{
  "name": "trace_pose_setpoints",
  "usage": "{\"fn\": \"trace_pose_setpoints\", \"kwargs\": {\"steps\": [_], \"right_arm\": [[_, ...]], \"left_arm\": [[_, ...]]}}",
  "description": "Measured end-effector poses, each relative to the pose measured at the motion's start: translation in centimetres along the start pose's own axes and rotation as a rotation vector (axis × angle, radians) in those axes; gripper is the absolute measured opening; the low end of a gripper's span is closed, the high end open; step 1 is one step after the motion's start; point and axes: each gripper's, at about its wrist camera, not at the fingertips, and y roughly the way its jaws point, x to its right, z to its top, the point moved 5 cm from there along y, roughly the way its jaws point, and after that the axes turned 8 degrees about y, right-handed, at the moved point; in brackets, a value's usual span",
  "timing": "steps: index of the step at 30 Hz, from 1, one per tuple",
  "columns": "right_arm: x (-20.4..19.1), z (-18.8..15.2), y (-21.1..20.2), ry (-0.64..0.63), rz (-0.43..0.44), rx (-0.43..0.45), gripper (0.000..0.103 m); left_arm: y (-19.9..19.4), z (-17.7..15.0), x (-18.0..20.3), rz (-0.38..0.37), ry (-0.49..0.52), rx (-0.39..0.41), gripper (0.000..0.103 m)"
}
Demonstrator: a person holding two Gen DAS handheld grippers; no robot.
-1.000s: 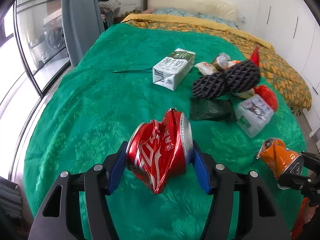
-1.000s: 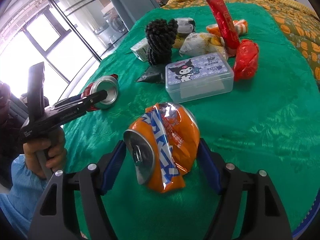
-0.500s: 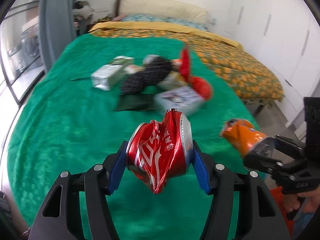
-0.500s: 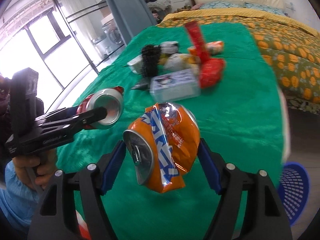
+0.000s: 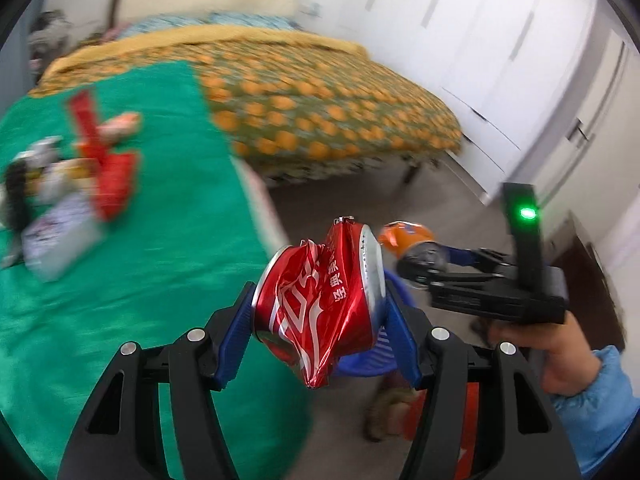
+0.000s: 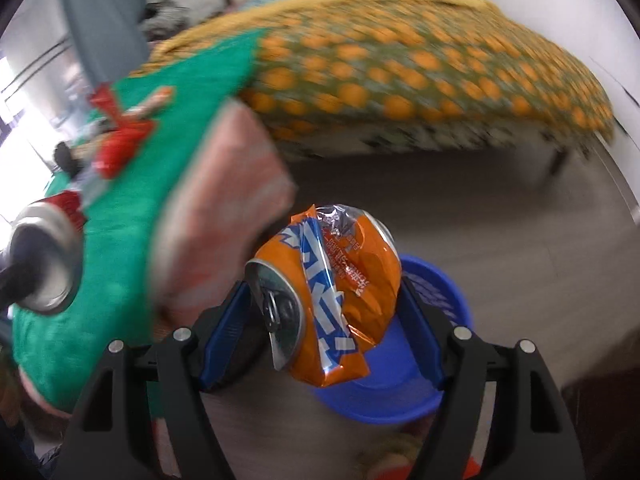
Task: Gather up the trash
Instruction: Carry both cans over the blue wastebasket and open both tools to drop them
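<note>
Left tongs [image 5: 318, 314] clamped on crushed red can [image 5: 320, 300]; right tongs [image 6: 324, 306] clamped on crushed orange can [image 6: 328, 296]. Both off bed [image 5: 120, 280], above floor near blue basket [image 6: 436, 392]. I judge transport step; next: centre over basket, release. More trash on bed.

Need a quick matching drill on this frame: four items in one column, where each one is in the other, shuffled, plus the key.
Items:
1. crushed red soda can
2. crushed orange soda can
3. blue plastic basket
4. clear plastic box with white lid

Places:
A. on the floor beside the bed
B. on the green bedspread
C. clamped in the right gripper
D. clamped in the left gripper

Pairs: 1-D, 2-C, 3-A, 4-B
</note>
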Motion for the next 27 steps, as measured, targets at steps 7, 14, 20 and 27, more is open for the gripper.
{"fn": "trace_pose_setpoints", "kwargs": {"steps": [7, 14, 20, 27], "right_arm": [[9.5, -0.4, 4.2, 0.228, 0.011, -0.098, 0.072], [14.2, -1.0, 7.3, 0.369, 0.061, -0.149, 0.073], [15.7, -0.5, 8.4, 0.427, 0.088, -0.133, 0.088], [14.9, 2.4, 2.0, 0.389, 0.041, 0.052, 0.091]], "left_arm": [[12.5, -1.8, 6.3, -0.054, 0.019, -0.169, 0.061], [21.8, -3.4, 6.8, -0.035, 0.014, -0.270, 0.061], [26.0, -4.3, 6.0, 0.022, 0.014, -0.260, 0.093], [20.9, -2.3, 7.4, 0.000, 0.052, -0.138, 0.098]]}}
